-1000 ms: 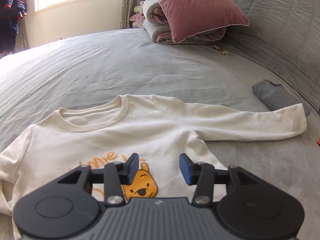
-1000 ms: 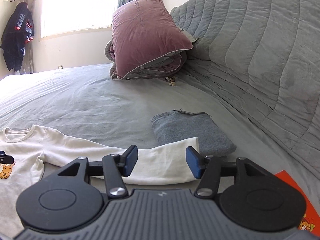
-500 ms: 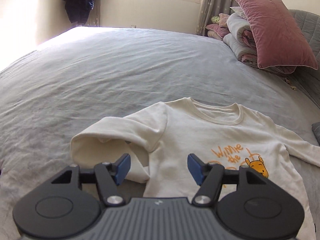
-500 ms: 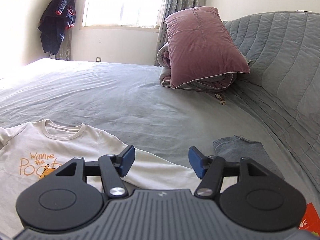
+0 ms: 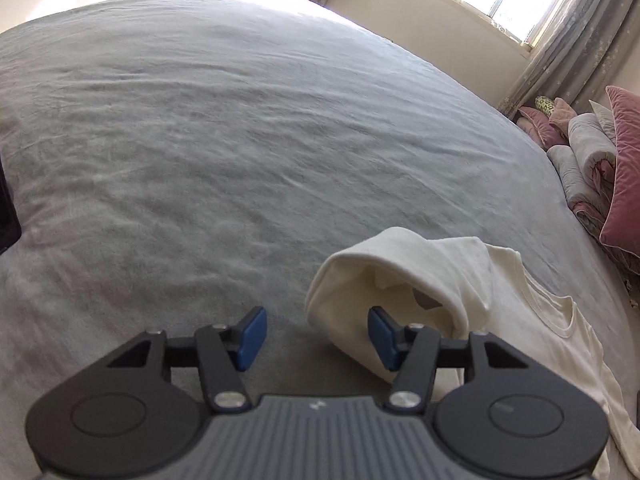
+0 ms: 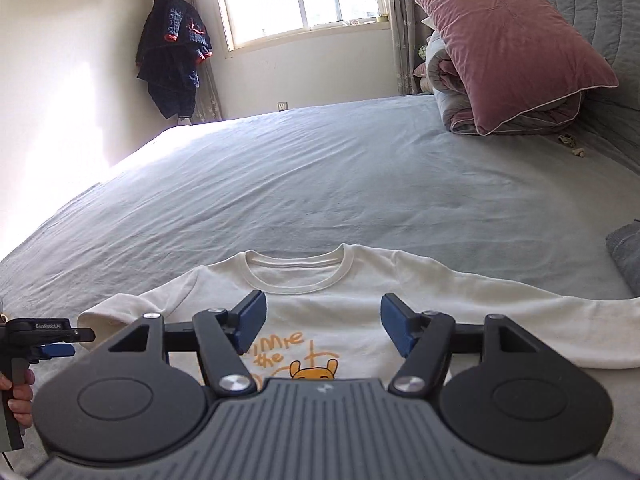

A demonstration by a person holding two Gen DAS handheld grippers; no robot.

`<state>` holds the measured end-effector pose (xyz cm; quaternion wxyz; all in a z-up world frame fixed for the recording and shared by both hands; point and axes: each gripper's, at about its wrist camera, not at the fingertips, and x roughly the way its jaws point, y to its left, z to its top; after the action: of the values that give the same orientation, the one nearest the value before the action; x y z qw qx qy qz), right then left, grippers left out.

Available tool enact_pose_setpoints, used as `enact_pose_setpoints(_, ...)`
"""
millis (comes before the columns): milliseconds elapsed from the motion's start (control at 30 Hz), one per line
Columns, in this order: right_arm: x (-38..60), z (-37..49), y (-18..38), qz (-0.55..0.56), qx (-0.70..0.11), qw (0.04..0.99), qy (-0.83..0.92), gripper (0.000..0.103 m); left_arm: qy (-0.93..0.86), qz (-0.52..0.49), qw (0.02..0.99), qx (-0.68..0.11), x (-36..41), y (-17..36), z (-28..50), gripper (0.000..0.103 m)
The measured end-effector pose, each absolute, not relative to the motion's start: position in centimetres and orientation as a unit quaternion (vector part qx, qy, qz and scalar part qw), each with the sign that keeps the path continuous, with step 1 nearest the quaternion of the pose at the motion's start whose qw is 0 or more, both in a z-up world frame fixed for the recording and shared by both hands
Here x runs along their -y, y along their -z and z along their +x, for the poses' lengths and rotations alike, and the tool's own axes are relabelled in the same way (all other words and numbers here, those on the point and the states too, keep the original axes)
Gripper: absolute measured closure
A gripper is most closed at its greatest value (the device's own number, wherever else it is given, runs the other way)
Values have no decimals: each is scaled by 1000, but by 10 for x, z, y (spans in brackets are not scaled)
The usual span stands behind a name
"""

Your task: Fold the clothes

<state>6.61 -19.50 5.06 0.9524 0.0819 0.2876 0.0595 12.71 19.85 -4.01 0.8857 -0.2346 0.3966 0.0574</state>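
Left claw (image 5: 314,338): jaws apart and closing, nothing pinched, poised at the bunched cuff (image 5: 360,288) of the sweatshirt (image 6: 320,312). Sweatshirt lies flat, face up, on the grey bed (image 6: 320,184). Right claw (image 6: 322,328): jaws apart and opening, empty, above the chest print. Pillow (image 6: 508,48) at far right.

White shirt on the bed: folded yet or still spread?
Mostly spread: shirt lies flat, print up, one sleeve stretched out; other sleeve doubled back.
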Motion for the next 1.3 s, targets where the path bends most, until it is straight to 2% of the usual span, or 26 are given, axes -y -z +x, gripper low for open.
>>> enact_pose_setpoints(67, 175, 72, -44, 84, -296, 948, -80, 36, -63, -262, 879, -392, -204, 41, 133, 75)
enact_pose_setpoints(100, 166, 74, -41, 86, -301, 945, -90, 36, -50, -274, 880, -385, -204, 39, 135, 94)
enact_pose_setpoints(133, 157, 77, -39, 88, -306, 943, -100, 36, -40, -285, 881, -376, -204, 37, 137, 95)
enact_pose_setpoints(300, 122, 90, -32, 100, -316, 933, -139, 36, 32, -300, 900, -315, -186, 15, 132, 96)
enact_pose_setpoints(433, 108, 96, -35, 133, -310, 929, -154, 36, 135, -272, 913, -274, -159, -1, 124, 96)
enact_pose_setpoints(533, 109, 97, -42, 155, -290, 932, -149, 36, 201, -242, 906, -282, -129, -1, 123, 95)
enact_pose_setpoints(700, 118, 99, -45, 168, -272, 935, -153, 44, 242, -172, 894, -336, -82, 15, 124, 95)
enact_pose_setpoints(767, 121, 105, -39, 175, -277, 931, -160, 50, 246, -156, 887, -359, -72, 20, 126, 94)
enact_pose_setpoints(867, 123, 117, -28, 181, -286, 925, -175, 50, 259, -161, 875, -375, -73, 18, 128, 94)
enact_pose_setpoints(967, 124, 131, -20, 190, -285, 919, -197, 50, 266, -182, 870, -374, -82, 14, 129, 87)
enact_pose_setpoints(1100, 115, 150, -13, 188, -289, 910, -230, 51, 244, -208, 876, -360, -99, 11, 131, 84)
enact_pose_setpoints(1200, 104, 161, -4, 169, -302, 904, -251, 51, 213, -218, 886, -349, -114, 10, 135, 74)
enact_pose_setpoints(1300, 103, 164, 13, 170, -317, 894, -267, 51, 196, -223, 890, -346, -125, 10, 136, 70)
